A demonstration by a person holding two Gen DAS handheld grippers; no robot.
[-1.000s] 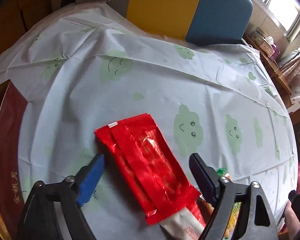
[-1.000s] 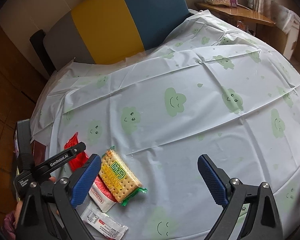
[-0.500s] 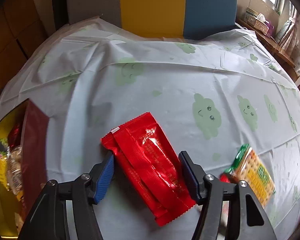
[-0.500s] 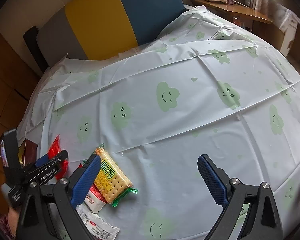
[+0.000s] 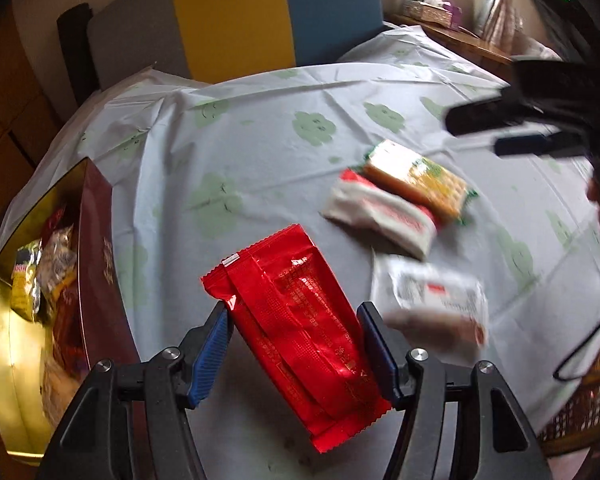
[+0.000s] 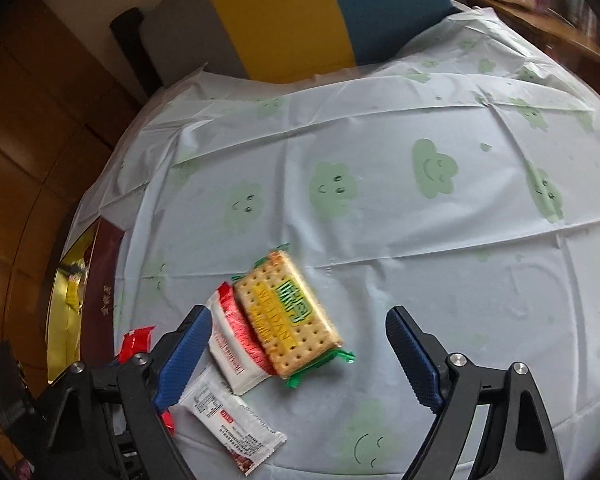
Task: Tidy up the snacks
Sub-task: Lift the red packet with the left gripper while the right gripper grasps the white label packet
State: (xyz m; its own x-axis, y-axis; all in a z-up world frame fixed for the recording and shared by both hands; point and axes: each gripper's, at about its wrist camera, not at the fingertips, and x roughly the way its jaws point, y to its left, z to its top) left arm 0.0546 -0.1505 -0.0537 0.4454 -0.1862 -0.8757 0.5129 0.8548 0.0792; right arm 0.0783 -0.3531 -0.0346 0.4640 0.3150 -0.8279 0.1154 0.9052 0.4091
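L gripper [image 5: 294, 344] clamped on red packet [image 5: 300, 336], lifted off tablecloth [image 5: 260, 152]. R gripper [image 6: 296, 356] wide open, holds nothing, over cracker pack [image 6: 288, 312].

Motion blurs the white packets [image 5: 428, 292]; the box [image 5: 96, 248] seems cut off at the left edge.
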